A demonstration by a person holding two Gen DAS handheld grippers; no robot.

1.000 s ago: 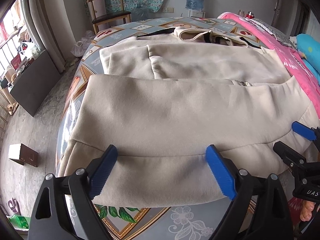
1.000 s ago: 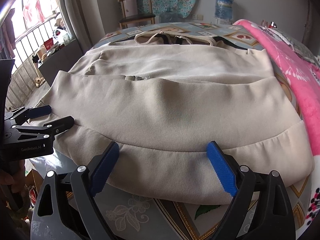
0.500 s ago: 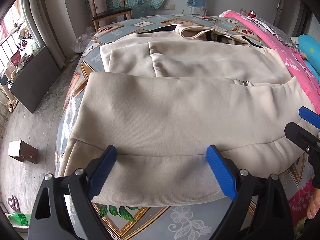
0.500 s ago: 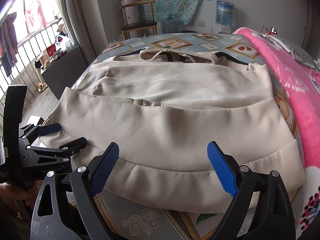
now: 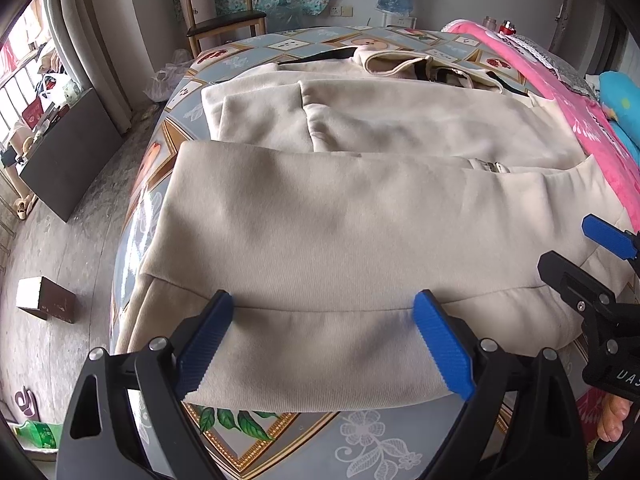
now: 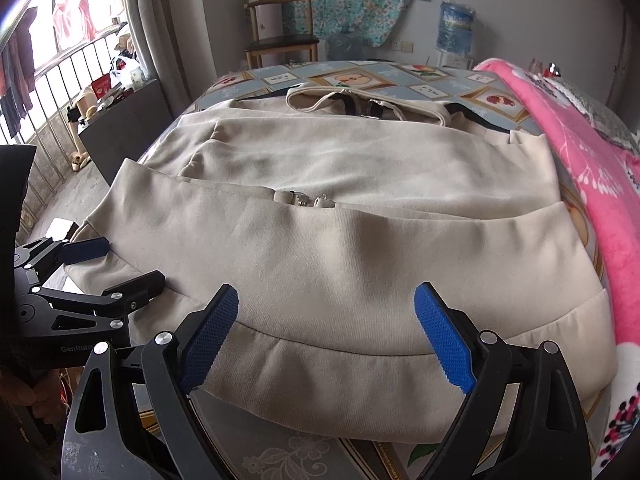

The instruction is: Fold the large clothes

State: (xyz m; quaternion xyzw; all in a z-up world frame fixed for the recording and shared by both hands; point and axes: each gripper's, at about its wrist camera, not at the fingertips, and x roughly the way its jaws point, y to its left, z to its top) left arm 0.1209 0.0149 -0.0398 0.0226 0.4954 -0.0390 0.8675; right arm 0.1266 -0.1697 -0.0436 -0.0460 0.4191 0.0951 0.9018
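- The jacket (image 5: 360, 216) lies flat on the bed (image 5: 248, 52), collar at the far end, hem nearest me and reaching to the bed's near edge.
- I judge the fold partly done: the sleeves look tucked in over the chest, and the lower body has been brought up so its fold edge crosses the middle, with the zipper pull (image 6: 304, 199) showing just at that edge.
- What's left, as I read it: at least one more fold from hem toward collar to make a compact packet, then smoothing.
- My left gripper (image 5: 320, 344) sits over the hem's left part, jaws spread wide, nothing between them.
- My right gripper (image 6: 328, 336) sits over the hem's right part, likewise spread and empty; neither pad clearly touches the cloth.
- Each wrist view catches the other gripper at its edge, both near the hem's corners.
- Writing: the left gripper's body, seen from the right wrist, reads "GenRobo" before it's cut off; the right gripper's body, seen from the left wrist, shows "UA3" or similar, partly out of frame.
- A water jug (image 6: 454, 26) by the far wall has a label too small to read.
- A pink blanket (image 6: 592, 184) lies along the jacket's right side, just beside it.
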